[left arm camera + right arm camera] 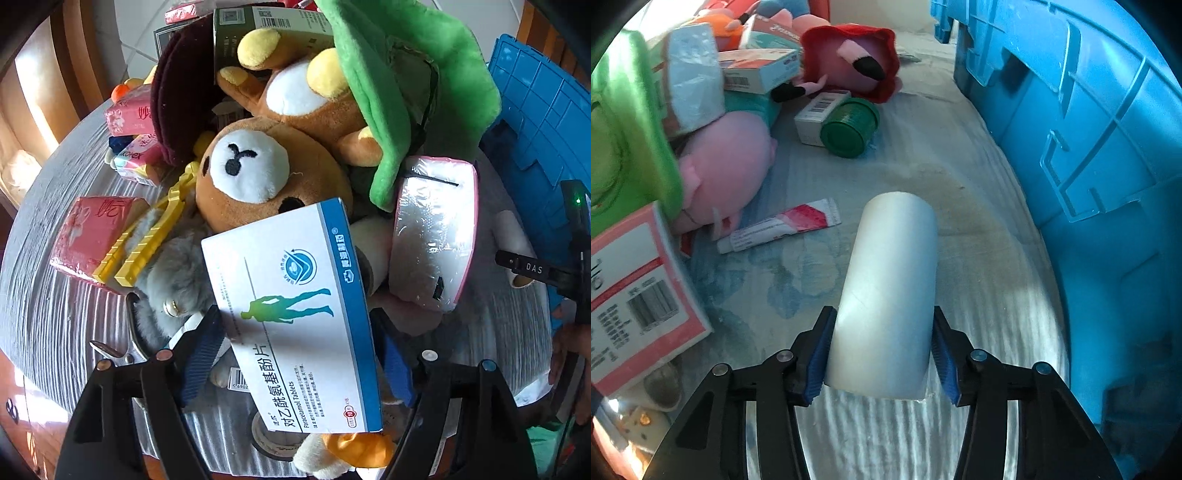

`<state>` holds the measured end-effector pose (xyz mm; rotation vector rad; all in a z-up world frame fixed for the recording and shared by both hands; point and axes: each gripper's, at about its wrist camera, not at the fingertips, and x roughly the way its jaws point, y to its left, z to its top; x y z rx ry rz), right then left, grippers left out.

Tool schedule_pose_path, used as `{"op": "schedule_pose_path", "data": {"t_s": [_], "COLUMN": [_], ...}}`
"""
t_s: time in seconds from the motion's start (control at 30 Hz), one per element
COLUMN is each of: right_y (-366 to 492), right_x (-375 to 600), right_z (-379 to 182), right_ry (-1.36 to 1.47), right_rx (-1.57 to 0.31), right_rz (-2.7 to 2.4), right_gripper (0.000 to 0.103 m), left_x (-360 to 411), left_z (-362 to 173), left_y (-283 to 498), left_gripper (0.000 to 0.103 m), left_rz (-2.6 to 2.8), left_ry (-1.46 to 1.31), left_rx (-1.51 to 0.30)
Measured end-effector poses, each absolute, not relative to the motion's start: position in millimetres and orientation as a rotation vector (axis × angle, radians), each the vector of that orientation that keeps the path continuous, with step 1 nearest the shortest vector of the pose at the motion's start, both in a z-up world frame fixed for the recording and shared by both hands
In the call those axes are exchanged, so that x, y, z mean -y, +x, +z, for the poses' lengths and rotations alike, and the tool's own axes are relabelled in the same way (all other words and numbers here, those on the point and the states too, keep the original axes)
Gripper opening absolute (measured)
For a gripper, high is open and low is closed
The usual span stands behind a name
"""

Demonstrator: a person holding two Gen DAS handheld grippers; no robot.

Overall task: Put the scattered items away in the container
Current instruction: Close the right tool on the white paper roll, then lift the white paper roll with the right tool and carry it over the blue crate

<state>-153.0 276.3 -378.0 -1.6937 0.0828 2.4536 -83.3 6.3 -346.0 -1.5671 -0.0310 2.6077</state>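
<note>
A white and blue Paracetamol Tablets box (295,314) is pinched between the blue pads of the left gripper (295,360), held above a brown plush bear (258,173) and a grey plush toy (173,273) piled on the cloth-covered desk (55,314). A white roll (886,295) is clamped in the right gripper (882,354), just beside the blue container (1089,166), with a red and white tube (779,229) and a green jar (849,127) lying further out.

Pale tiled floor (136,40) beyond a grey ribbed tablecloth (48,306), wooden furniture (77,55) behind, bright daylight.
</note>
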Motion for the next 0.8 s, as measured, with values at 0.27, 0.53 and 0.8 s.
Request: {"op": "schedule_pose_path", "data": {"t_s": [0.27,0.53,0.8], "right_y": [-139.8,-132.5,-114.4], "right_x": [-262.4,-250.6,-260.3], "right_z": [-354.8,-350.9,-344.6], "right_ry": [-1.685,-1.683,-1.653], "right_rx": [-0.053,-0.075,-0.083], "right_rz": [2.479,2.483,2.509], "right_gripper": [0.045,0.045,0.045], "left_x": [7.0,16.1,23.5], "left_z": [-333.5,-321.1,-318.7], "left_y": [-84.5,-81.6,-87.6], "left_gripper": [0.077,0.076,0.072], "left_rz": [2.635,2.65,2.646], "left_ry": [-1.54,-1.507,-1.491], "left_rx": [0.036,0.033,0.034]}}
